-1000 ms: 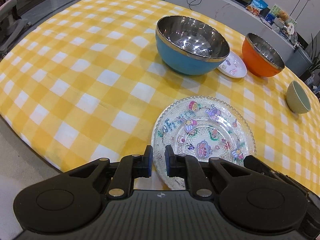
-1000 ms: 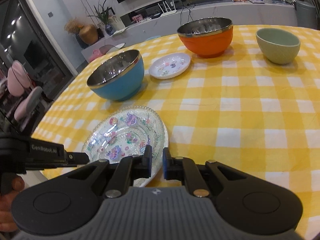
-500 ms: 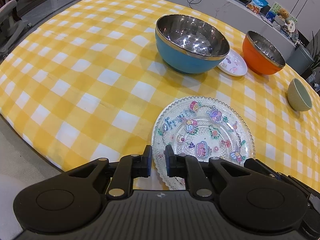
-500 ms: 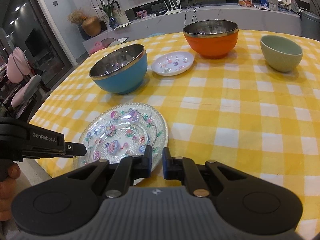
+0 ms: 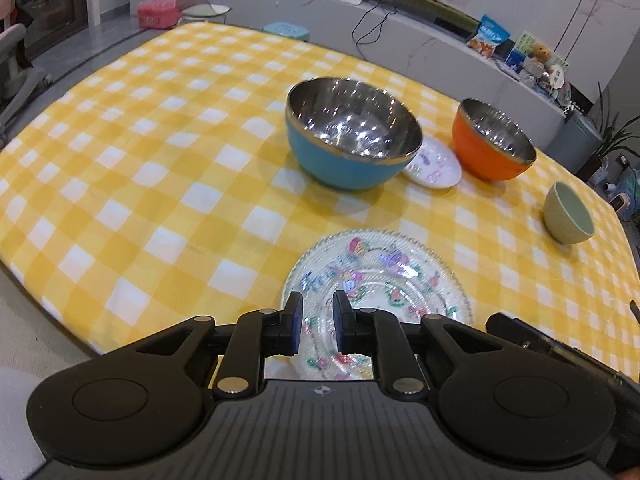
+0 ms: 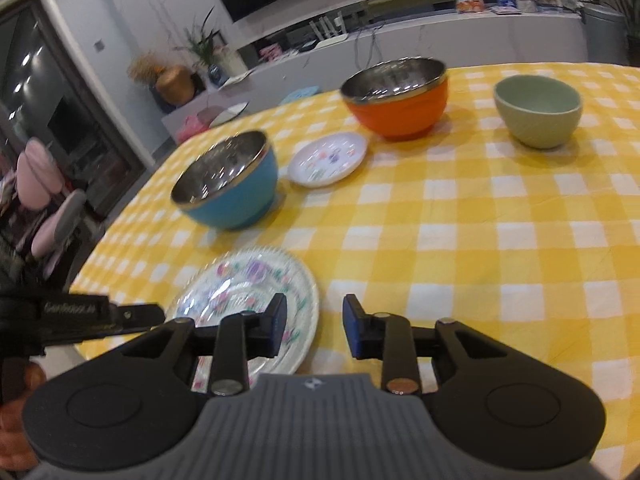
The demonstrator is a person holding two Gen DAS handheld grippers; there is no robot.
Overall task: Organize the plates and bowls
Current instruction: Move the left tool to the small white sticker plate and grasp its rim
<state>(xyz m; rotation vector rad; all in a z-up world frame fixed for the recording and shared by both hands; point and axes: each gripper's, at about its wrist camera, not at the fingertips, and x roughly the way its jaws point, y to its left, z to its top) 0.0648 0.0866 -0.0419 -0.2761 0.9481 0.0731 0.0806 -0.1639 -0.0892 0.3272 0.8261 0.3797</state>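
The table carries a yellow-and-white checked cloth [image 5: 168, 168], and all the dishes stand on it. The large glass plate [image 5: 384, 280] with coloured pictures lies near the table edge, at about 12 o'clock from the left gripper [image 5: 316, 326]. The jaws of this gripper are opening, with only a narrow gap between them. They hang over the near rim of the plate; nothing is pressed between the pads.

In the left wrist view the blue bowl [image 5: 352, 132], steel inside, stands at 12 o'clock beyond the plate. The small white plate [image 5: 434, 164] lies just beside it at about 1 o'clock, between it and the orange bowl [image 5: 494, 140]. The green bowl [image 5: 568, 216] stands well apart at 2 o'clock.

The right gripper [image 6: 315, 326] is opening too, and its gap is clearly wider. Its left finger [image 6: 276, 324] is over the right rim of the glass plate, but because of blur I cannot tell if it touches. Between the jaws only cloth is seen. At 9 o'clock in this view the other gripper's black body shows.
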